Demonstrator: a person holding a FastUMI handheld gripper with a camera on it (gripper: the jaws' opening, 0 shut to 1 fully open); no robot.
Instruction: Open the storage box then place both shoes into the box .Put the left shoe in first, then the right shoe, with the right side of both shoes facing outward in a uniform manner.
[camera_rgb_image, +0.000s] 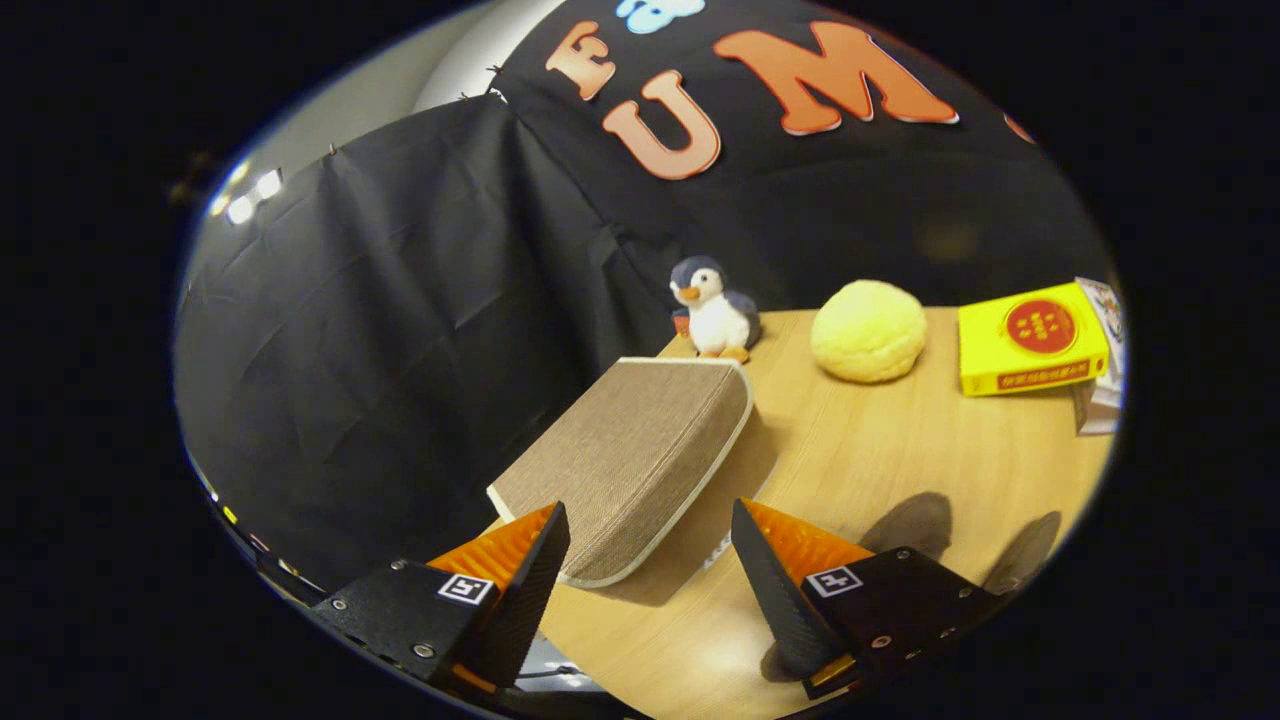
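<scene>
Storage box (630, 460) is sitting closed on the wooden table (900, 470), tilted in view, lid on. Its near corner is lying between the two fingers, close to the left finger, and part of that corner is being hidden behind the left finger. Can't tell whether the left finger is touching the box or just overlapping it in view.

Gripper (650, 540) is standing wide open, holding nothing. Both fingers are pointing forward over the table, right finger hanging over bare wood just beside the box's long edge. View is rolled, so the table is running uphill to the right; the gripper is being held at a tilt.

Hard to make out: a small whitish mark on the table under the box edge, between the fingers. Can't identify it. Two dark shadows are falling on the wood just beyond the right finger.

Beyond the box: a plush penguin (712, 310) is standing at the table's far edge, just behind the box's far corner. A round yellow plush ball (868, 330) is sitting to its right, apart from the box. A yellow carton (1032, 340) is lying further right, with a cut-off object right beside it.
</scene>
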